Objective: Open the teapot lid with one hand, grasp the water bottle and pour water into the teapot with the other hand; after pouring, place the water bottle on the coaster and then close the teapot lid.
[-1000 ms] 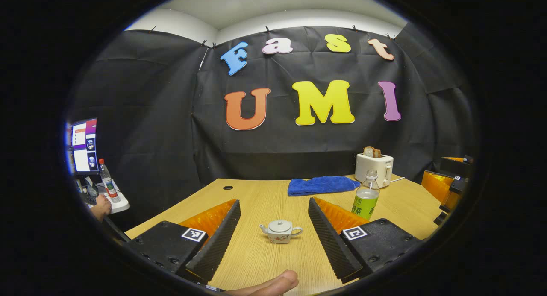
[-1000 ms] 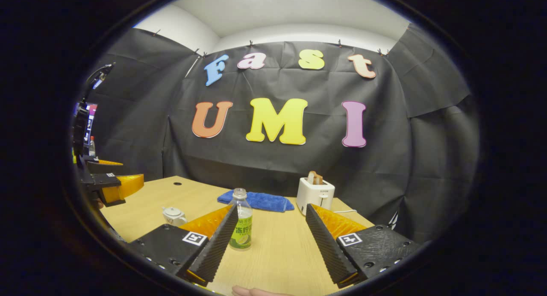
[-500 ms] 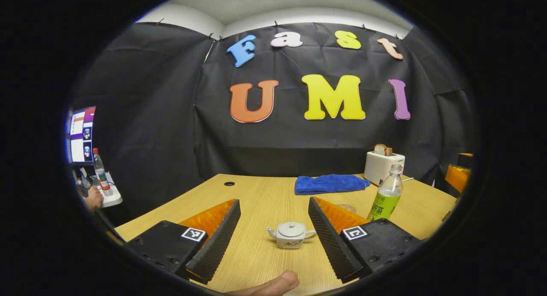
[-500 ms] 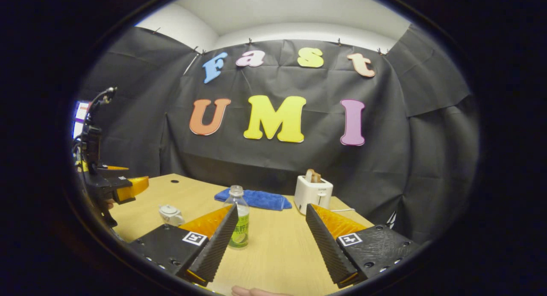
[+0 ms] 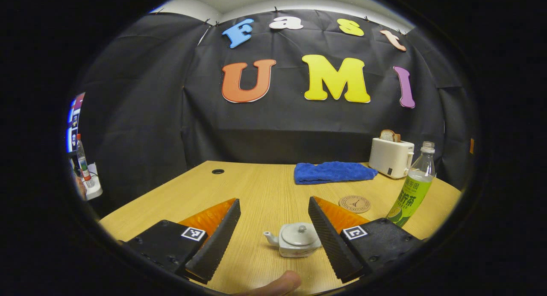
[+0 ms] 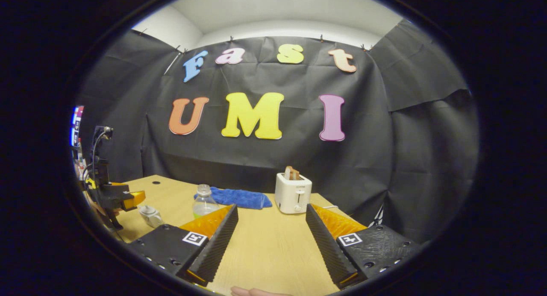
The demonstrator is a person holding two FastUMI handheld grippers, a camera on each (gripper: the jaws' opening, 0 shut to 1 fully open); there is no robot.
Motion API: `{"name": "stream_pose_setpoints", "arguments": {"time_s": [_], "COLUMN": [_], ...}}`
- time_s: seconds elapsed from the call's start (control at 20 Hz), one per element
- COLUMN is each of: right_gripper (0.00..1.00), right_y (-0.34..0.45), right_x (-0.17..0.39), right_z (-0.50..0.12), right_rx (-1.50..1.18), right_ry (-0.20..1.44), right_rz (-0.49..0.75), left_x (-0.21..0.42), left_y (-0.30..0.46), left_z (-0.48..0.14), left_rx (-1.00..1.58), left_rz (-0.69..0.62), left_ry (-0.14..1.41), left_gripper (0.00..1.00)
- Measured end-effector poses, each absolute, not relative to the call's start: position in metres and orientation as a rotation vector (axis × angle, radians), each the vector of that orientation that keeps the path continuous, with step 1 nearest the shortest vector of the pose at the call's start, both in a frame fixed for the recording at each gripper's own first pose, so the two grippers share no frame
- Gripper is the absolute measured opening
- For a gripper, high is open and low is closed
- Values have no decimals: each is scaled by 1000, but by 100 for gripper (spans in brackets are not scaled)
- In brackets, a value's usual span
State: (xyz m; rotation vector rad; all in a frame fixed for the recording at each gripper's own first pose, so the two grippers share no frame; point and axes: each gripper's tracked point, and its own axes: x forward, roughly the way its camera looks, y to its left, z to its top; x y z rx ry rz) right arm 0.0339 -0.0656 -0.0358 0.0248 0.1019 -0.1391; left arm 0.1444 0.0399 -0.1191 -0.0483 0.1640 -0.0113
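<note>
Two grippers in play, both with fingers spread wide and nothing between them pressed. Left gripper point(image 5: 273, 238) sits low over the table point(image 5: 256, 189), fingers straddling the teapot point(image 5: 295, 241); teapot lies nearer the right finger, apparently just clear of it, contact cannot be confirmed. Lid point(image 5: 298, 233) seated on the pot, knob up, spout pointing left. Right of the pot, farther back: coaster point(image 5: 354, 203), bare; then bottle point(image 5: 413, 191), upright, uncapped, part full, near the table's right edge and well apart from the coaster. Cloth point(image 5: 332, 172) and toaster point(image 5: 391, 157) at the back, not involved. Right gripper point(image 6: 271, 240) hovers over bare table, the bottle point(image 6: 204, 201) partly hidden behind its left finger and off its centre line. Judgement: step in hand is the first, approach to the lid; nothing poured. Next move likely calls for the left gripper to centre on the knob, descend, pinch and lift straight; the right gripper needs to swing left to line up on the bottle.
</note>
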Motion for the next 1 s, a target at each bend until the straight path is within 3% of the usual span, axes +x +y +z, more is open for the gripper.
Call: {"name": "stream_pose_setpoints", "arguments": {"time_s": [0.2, 0.3, 0.6, 0.75, 0.85, 1.0], "right_gripper": [95, 93, 95, 95, 95, 95], "right_y": [-70, -67, -63, -61, -61, -60], "right_x": [38, 39, 41, 43, 43, 44], "right_z": [-41, -45, -51, -55, -56, -60], "right_rx": [37, 36, 26, 29, 28, 21], "right_ry": [124, 132, 145, 158, 164, 173], "right_rz": [-143, -137, -129, -125, -126, -125], "left_x": [155, 159, 163, 163, 162, 164], "left_y": [39, 31, 17, 7, 5, 3], "left_z": [-130, -133, -152, -153, -154, -150], "left_rx": [-42, -37, -8, -23, -6, 28], "left_rz": [-15, -45, -113, -160, -161, -145], "left_ry": [178, 172, 207, 202, 205, 190], "left_gripper": [98, 82, 65, 50, 29, 19]}}
